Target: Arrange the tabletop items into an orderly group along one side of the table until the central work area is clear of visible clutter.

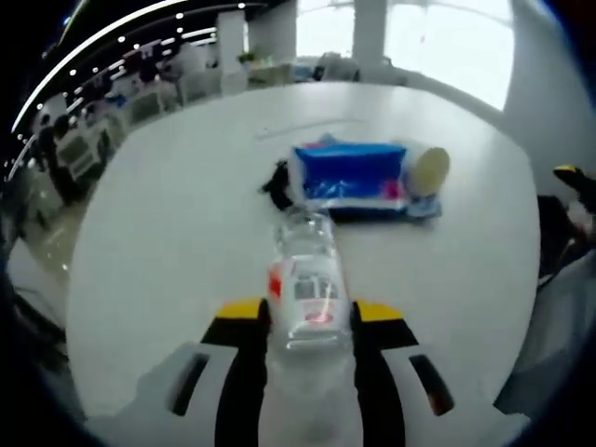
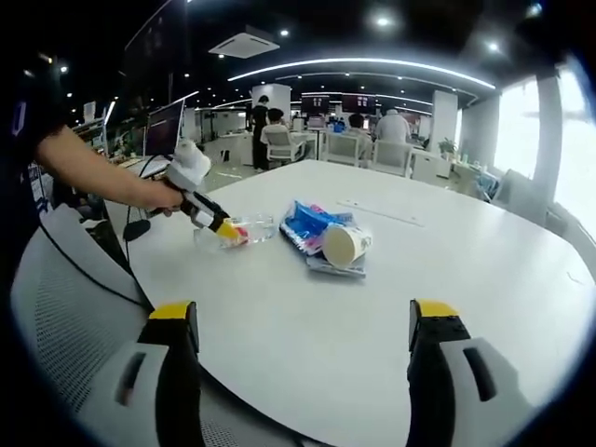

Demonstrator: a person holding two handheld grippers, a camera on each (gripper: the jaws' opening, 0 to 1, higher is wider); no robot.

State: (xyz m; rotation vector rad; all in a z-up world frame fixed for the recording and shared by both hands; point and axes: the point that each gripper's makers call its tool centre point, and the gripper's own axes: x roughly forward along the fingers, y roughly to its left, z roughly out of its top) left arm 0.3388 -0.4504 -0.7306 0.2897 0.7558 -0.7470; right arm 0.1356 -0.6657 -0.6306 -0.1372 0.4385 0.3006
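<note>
The left gripper [image 1: 310,321] has its jaws clamped on a clear plastic bottle [image 1: 308,284] lying on the white desk [image 1: 168,233], just short of the blue packet [image 1: 349,177]. A paper cup [image 1: 428,170] rests against that packet. The right gripper [image 2: 303,335] hangs near the desk's edge, jaws wide apart.

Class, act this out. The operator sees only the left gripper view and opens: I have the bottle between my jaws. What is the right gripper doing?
Observer: The right gripper is open over the table, with nothing between its jaws.
Operator: Is my bottle lifted?
Observer: No, the bottle appears to rest on the table, in the left gripper.
Operator: And the cup?
Observer: The cup lies on its side on the blue packet, mouth toward the right gripper.
</note>
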